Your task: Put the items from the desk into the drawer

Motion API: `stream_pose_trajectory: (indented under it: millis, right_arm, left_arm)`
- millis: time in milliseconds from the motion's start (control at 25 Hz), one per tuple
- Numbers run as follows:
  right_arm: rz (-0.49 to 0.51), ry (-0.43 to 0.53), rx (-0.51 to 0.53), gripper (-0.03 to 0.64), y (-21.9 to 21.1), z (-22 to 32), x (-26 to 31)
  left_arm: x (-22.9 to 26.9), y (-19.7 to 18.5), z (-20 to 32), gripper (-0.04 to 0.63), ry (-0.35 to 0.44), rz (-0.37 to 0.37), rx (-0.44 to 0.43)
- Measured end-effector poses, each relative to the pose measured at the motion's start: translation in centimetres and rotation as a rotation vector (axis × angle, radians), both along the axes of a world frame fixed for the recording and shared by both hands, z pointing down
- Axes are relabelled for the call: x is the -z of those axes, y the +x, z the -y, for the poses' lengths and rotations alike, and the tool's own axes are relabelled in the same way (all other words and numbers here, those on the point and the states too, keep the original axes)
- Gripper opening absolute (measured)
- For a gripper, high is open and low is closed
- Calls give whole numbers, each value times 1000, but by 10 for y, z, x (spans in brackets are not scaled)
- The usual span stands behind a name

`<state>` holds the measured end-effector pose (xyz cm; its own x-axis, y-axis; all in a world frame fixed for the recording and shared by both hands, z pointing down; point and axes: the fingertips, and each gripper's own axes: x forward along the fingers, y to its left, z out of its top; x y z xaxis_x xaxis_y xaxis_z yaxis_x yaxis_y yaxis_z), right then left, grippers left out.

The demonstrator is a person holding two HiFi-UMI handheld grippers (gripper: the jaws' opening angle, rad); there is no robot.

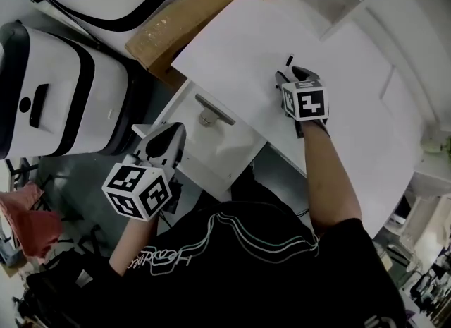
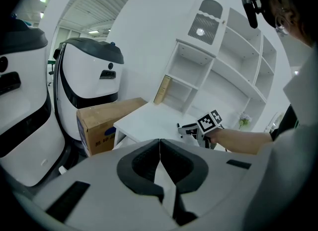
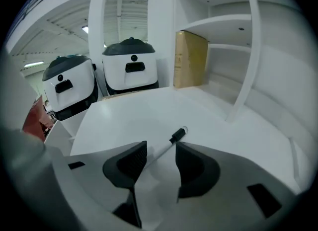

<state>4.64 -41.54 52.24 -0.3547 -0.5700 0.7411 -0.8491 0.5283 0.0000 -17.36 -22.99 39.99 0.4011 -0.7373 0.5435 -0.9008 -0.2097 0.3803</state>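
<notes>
White desk (image 1: 352, 129) fills the right half of the head view, top nearly bare. White open shelving (image 3: 238, 51) stands at its far end, with a brown cardboard piece (image 3: 190, 58) upright in one bay.

Left of the desk are two big white-and-black machines (image 1: 49, 94) on the floor. A cardboard box (image 1: 180, 27) sits between them and the desk corner.

The drawer (image 1: 225, 154) under the desk's near-left edge is pulled out. A grey metal-looking piece (image 1: 213, 110) lies in it; can't tell what it is.

The person wears a black top (image 1: 268, 263), with both forearms reaching out from the lower frame.

Left gripper (image 1: 168, 140) hangs over the left side of the open drawer, off the desk. Its marker cube (image 1: 137, 191) is nearest the camera. In the left gripper view the jaws are pressed together tip to tip, with nothing between them.

Right gripper (image 3: 161, 150) is over the desk top toward its far-left part, angled down, with its marker cube (image 1: 305, 102) facing up. Jaws are spread wide.

The pen (image 3: 178, 135) has a white barrel and a black section near the far end. It lies flat on the desk, running diagonally through the gap between the right jaws, its far end sticking out past the tips. It sits closer to the left-hand jaw in that view. The pads aren't clamping it, and it's not in the drawer.
</notes>
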Motion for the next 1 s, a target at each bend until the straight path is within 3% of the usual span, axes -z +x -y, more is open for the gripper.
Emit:
stream_pose_trajectory:
  millis: [400, 640, 840, 1000]
  right_arm:
    - [9, -81, -3, 72, 2, -1, -6]
    - [-9, -73, 5, 63, 1, -2, -6]
    - [31, -20, 15, 63, -9, -18, 16]
    - [173, 6, 70, 63, -50, -49, 49]
  left_arm:
    - [-3, 1, 4, 21, -5, -7, 2]
    - [-4, -3, 1, 21, -5, -6, -3]
    - [-3, -16, -11, 21, -4, -12, -5]
    - [1, -30, -21, 21, 8, -19, 1]
